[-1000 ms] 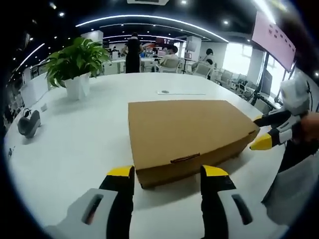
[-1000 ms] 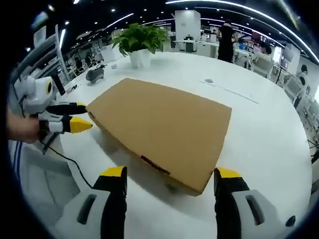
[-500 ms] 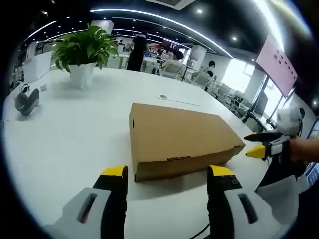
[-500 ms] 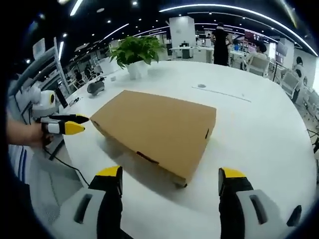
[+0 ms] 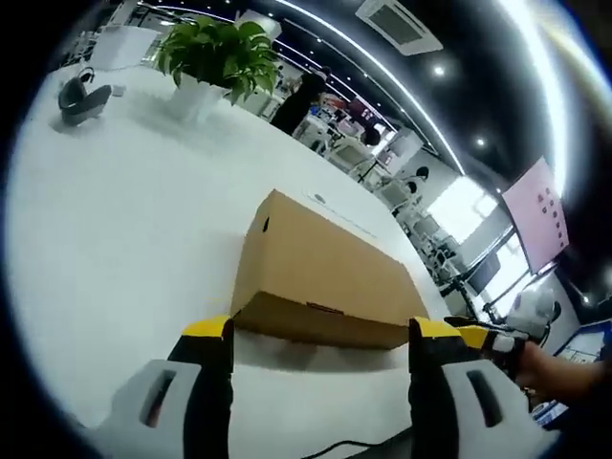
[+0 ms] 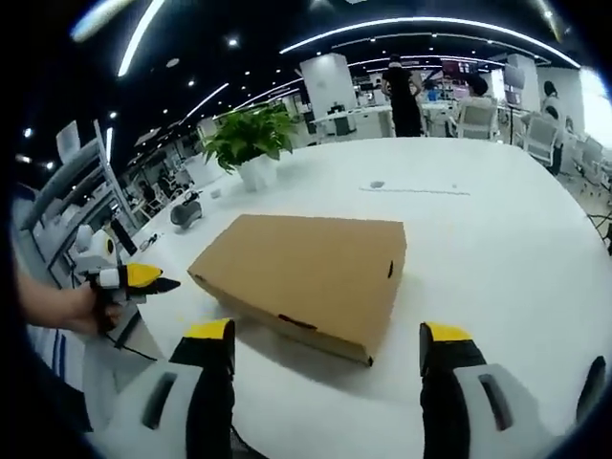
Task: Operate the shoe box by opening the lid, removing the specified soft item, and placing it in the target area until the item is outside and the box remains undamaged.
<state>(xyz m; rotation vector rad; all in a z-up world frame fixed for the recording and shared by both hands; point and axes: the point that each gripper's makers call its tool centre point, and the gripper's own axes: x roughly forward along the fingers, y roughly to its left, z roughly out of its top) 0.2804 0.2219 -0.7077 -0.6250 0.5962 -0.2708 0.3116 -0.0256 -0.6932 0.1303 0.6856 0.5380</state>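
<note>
White table [image 6: 497, 249], open office behind. Box [image 6: 306, 268] sits mid-table, lid shut (nothing out yet). I hold left gripper [image 5: 320, 330] and right gripper [image 6: 325, 335] near the box, jaws spread, to approach the lid.

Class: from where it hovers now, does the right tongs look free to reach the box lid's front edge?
Probably yes: the right tongs are open, with bare table before the closed box.
</note>
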